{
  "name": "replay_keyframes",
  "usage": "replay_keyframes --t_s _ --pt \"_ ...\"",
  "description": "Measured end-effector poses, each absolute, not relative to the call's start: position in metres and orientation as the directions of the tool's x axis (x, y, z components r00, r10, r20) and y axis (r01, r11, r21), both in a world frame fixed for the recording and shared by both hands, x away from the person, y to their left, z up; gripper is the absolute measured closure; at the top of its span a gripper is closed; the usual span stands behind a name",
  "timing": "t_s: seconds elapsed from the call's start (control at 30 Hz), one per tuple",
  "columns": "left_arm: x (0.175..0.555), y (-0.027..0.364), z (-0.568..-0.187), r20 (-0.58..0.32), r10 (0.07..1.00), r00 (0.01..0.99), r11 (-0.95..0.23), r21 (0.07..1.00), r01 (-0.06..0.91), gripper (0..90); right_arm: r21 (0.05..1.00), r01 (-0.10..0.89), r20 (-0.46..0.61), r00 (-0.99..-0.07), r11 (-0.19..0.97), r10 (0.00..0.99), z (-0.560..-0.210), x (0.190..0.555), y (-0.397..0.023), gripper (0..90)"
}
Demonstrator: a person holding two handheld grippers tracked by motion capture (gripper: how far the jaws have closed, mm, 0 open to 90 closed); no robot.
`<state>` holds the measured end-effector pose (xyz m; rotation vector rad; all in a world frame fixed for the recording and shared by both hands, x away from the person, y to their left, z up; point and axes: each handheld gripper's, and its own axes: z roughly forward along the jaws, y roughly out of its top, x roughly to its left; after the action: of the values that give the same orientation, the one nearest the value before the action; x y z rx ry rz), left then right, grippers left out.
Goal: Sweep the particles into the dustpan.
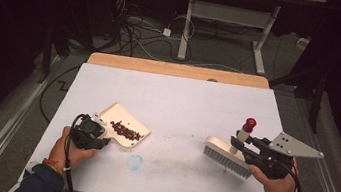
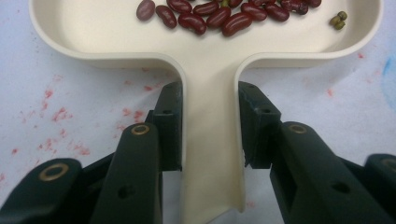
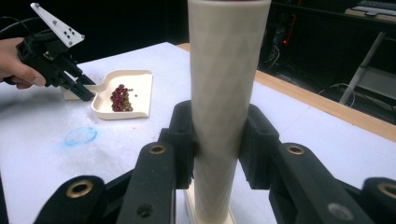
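A cream dustpan (image 1: 118, 115) lies at the left of the white table top, with several red beans (image 1: 125, 131) in it. My left gripper (image 1: 104, 141) is shut on the pan's handle (image 2: 212, 140), one jaw pressing each side; the beans (image 2: 210, 16) lie just beyond. At the right, my right gripper (image 1: 238, 146) is shut on the upright cream handle (image 3: 224, 93) of a brush (image 1: 225, 157), whose handle ends in a red cap (image 1: 250, 123). The bristles rest on the table. The right gripper view shows the dustpan (image 3: 135, 79) and left gripper (image 3: 81, 91) far off.
A faint blue smear (image 1: 135, 161) marks the sheet between pan and brush. Red stains (image 2: 60, 114) dot the sheet near the pan's handle. A wooden table edge (image 1: 177, 69) runs along the far side. Cables (image 1: 132, 32) and a desk frame (image 1: 186, 27) stand on the floor beyond.
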<state>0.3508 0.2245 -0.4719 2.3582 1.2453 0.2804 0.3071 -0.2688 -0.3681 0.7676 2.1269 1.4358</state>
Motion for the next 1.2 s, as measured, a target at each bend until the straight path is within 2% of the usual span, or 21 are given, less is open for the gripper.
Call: replay_keyframes --t_s 0.13,0.33,0.5,0.97,1.1,1.2 --pt "0.350 0.223 -0.472 -0.035 0.833 0.552 -0.468 0.487 0.737 62.3 0.932 0.196 -0.059 -0.748 0.306 0.661 -0.367 0.306 -0.274 69.8" --pt "0.341 0.218 -0.474 -0.058 0.855 0.515 -0.423 0.498 0.757 49.9 0.925 0.202 -0.060 -0.760 0.322 0.648 -0.366 0.306 -0.276 69.8" --pt "0.323 0.213 -0.476 -0.076 0.855 0.513 -0.410 0.509 0.757 44.7 0.926 0.203 -0.052 -0.767 0.318 0.639 -0.364 0.308 -0.275 69.7" --pt "0.293 0.198 -0.471 -0.063 0.795 0.604 -0.485 0.531 0.695 45.9 0.903 0.248 -0.006 -0.809 0.351 0.588 -0.366 0.318 -0.265 69.6" --pt "0.289 0.198 -0.469 -0.038 0.791 0.611 -0.494 0.550 0.673 41.5 0.890 0.265 -0.004 -0.808 0.370 0.589 -0.371 0.324 -0.260 69.6" --pt "0.284 0.204 -0.462 -0.027 0.763 0.645 -0.498 0.612 0.614 36.8 0.887 0.277 -0.001 -0.799 0.370 0.601 -0.372 0.330 -0.260 69.6"
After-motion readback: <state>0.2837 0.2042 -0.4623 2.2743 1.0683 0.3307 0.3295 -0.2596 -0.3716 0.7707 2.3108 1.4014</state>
